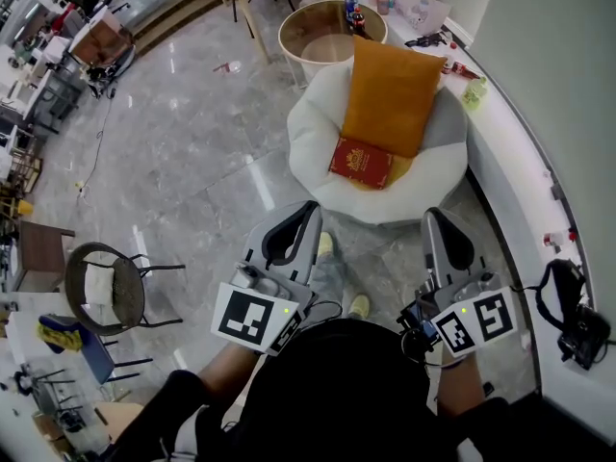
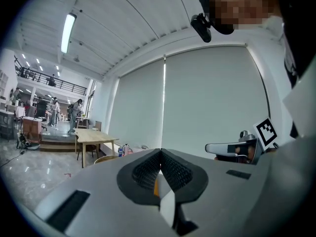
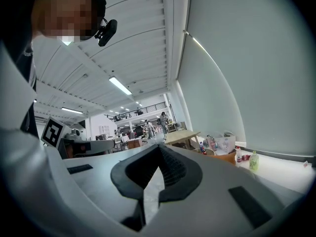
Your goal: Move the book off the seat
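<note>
currently a red hardcover book with a gold ornament (image 1: 361, 162) is seen lying flat on the round white cushioned seat (image 1: 313, 147), toward its six o'clock edge. an orange rectangular cushion (image 1: 393, 92) is propped at the book's twelve o'clock, touching it. the left tongs (image 1: 308, 208) are held at the seat's seven o'clock and the right tongs (image 1: 433, 216) at its five o'clock, apart from the book. both pairs of jaws are pressed together, and nothing is gripped by either.
</note>
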Demonstrator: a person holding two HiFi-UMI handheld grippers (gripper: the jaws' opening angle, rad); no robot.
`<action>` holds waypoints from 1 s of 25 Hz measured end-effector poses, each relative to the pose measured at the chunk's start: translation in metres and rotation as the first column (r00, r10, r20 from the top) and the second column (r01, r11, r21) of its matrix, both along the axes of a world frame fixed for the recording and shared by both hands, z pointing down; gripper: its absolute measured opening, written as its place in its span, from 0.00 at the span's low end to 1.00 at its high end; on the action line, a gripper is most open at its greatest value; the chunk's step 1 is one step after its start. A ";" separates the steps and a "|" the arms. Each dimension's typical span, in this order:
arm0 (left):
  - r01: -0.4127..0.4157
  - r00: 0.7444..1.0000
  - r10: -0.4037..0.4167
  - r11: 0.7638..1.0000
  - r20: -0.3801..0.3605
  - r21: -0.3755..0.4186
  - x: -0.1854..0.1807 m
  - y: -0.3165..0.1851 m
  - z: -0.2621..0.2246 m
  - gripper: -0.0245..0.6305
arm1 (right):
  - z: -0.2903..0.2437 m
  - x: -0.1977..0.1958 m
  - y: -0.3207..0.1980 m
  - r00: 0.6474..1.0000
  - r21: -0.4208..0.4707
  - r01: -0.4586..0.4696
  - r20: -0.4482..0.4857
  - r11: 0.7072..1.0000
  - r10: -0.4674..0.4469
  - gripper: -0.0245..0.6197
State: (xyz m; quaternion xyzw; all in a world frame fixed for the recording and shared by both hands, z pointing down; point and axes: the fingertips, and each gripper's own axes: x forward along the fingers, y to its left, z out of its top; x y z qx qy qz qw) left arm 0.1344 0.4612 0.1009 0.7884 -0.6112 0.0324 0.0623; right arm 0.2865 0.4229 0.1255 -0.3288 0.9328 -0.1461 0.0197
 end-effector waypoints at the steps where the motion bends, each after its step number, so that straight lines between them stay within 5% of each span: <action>1: -0.004 1.000 0.004 1.000 0.001 0.000 -0.004 -0.006 0.001 0.06 | 0.001 -0.005 -0.006 1.000 0.003 0.000 -0.007 1.000 0.000 0.05; 25: -0.074 0.996 0.071 0.996 -0.059 -0.050 -0.118 -0.154 0.025 0.06 | 0.011 -0.117 -0.144 0.994 -0.017 -0.046 -0.102 0.999 0.044 0.05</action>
